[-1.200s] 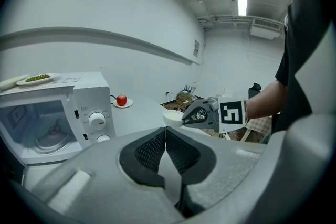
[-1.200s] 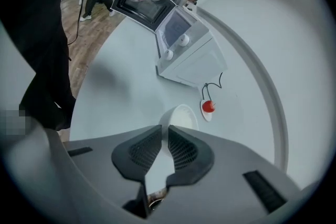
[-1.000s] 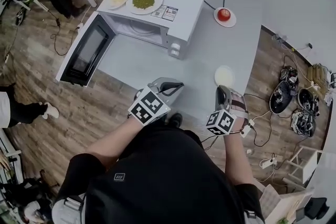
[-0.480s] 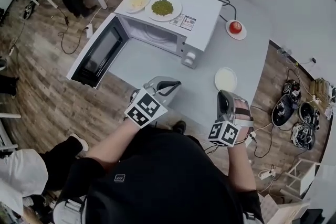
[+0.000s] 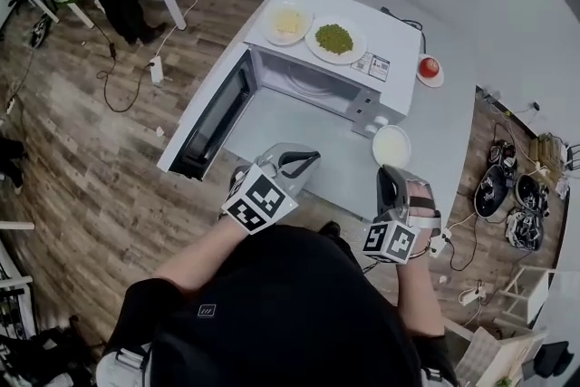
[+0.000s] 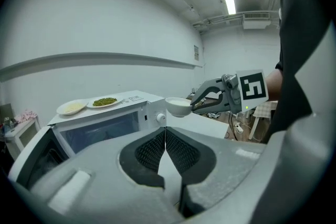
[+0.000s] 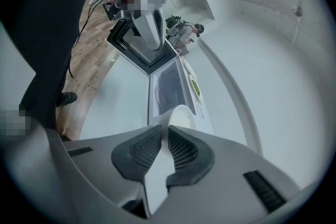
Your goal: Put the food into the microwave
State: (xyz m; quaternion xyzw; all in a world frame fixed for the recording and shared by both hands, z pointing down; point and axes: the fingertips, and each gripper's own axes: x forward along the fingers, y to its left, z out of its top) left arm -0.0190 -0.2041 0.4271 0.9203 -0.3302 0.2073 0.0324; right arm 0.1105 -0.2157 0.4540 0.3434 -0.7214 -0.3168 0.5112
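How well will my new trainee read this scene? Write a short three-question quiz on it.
1. True or false: the microwave door is shut.
2. Pick one: what do the right tongs hold? A. nothing B. bowl C. a spoon
3. Fill in: the plate of peas sits ___ the microwave.

Key: 1 false, the door stands open; 2 B, the tongs grip its rim; 3 on top of.
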